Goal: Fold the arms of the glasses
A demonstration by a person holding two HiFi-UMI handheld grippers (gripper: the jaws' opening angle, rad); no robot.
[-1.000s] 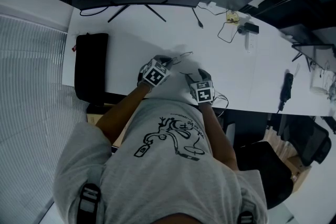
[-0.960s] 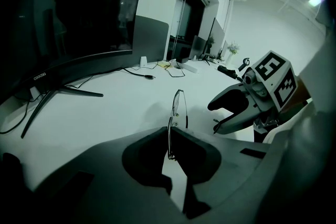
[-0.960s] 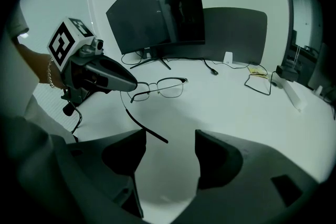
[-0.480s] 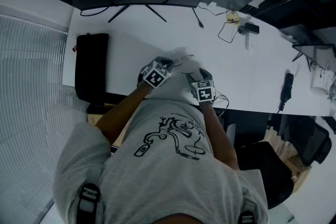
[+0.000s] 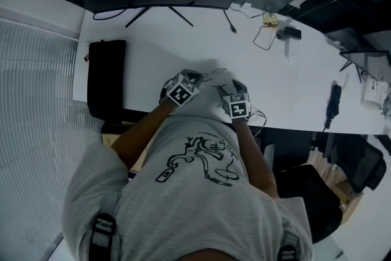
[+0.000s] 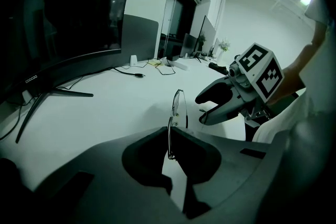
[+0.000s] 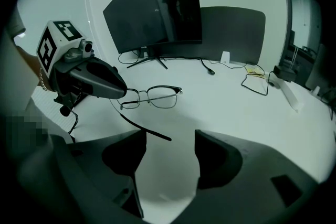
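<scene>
- The left gripper (image 7: 116, 91) is clenching one hinge end of the glasses (image 7: 155, 96), holding them over the white desk (image 7: 226, 107).
- The thin wire frame is probably handling as light, springy and easily bent; its open arm (image 7: 144, 128) is pointing rightward.
- The right gripper (image 6: 206, 107) is waiting with jaws spread and empty; a gentle push on that arm seems safest.

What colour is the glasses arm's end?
Black; the glasses arm tip shows best in the right gripper view.
</scene>
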